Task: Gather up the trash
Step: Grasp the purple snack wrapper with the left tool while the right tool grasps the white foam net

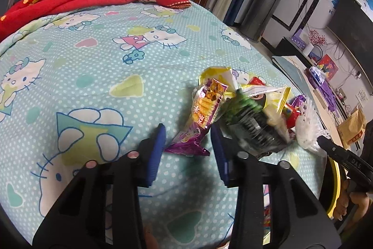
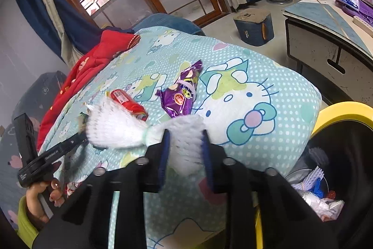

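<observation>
Here right fingers (image 2: 184, 148) clamp white foam net (image 2: 116, 130); left fingers (image 1: 186, 144) apart near wrappers (image 1: 205, 106)

right gripper body (image 1: 354, 163): white letters "DAS", seen from the left wrist view
left gripper body (image 2: 52, 152): small white print along the side, seemingly "GenRobot.AI", partly blurred
yellow-and-purple snack wrapper (image 1: 206, 106): large Chinese characters, one reads "米"; the rest too blurred to tell
yellow bag (image 1: 263, 91): a white strip of fine print, illegible
red wrapper (image 2: 128, 104): a white label with print too small to read
purple wrapper (image 2: 184, 91): round logo, text illegible
</observation>
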Tool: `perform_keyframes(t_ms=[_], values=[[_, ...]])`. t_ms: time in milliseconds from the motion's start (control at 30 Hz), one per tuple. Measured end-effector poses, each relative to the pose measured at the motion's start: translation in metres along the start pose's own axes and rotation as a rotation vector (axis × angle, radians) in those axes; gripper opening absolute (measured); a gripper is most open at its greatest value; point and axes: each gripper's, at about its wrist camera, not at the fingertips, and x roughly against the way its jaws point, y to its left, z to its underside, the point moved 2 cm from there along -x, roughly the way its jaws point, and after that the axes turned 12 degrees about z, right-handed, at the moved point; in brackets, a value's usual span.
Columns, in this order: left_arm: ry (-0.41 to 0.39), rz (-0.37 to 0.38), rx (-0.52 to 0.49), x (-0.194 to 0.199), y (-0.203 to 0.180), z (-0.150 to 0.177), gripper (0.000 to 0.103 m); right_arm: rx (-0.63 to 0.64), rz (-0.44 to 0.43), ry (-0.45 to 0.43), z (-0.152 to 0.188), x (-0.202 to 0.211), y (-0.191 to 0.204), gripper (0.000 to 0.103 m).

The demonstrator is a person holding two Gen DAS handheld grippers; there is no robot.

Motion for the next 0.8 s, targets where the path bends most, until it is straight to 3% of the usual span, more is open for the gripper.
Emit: perform_keyframes(t_ms=[400, 800], values=[[0.002, 0.052, 0.041, 0.007, 0.004, 0.004, 0.027, 0.029, -0.021, 0.022, 0.013, 0.017, -0.003, 0.019], [-0.103, 0.046, 0.049, 0.043, 0.004, -0.005, 0.027, 0.078, -0.052, 0.021, 0.025, 0.04, 0.009, 0.018]])
